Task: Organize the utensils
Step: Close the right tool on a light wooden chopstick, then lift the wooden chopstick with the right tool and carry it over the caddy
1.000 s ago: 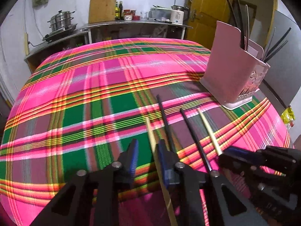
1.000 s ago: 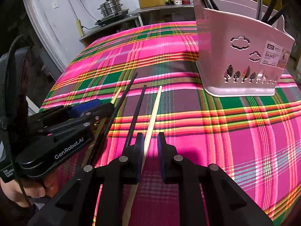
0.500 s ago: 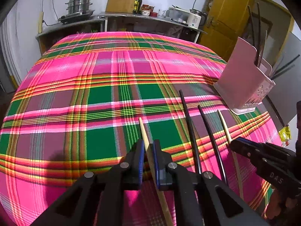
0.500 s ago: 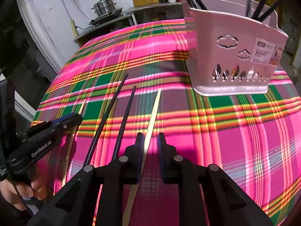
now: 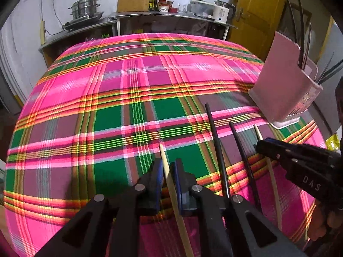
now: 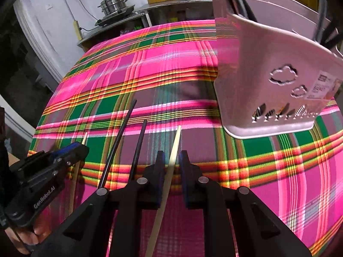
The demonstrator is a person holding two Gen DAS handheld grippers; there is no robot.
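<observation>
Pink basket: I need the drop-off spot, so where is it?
The pink basket stands on the tablecloth at upper right in both views, beyond the chopsticks.

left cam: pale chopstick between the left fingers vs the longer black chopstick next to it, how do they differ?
Colour: the pale chopstick is light wood-toned, the black chopstick is dark.
Pose: the pale chopstick sits between the left gripper fingers; the black chopstick lies free on the plaid cloth to its right.
Reach: the black chopstick's tip extends farther up the cloth than the pale chopstick's.
Shared: both slim, pointing roughly the same way, outside the pink basket.
</observation>
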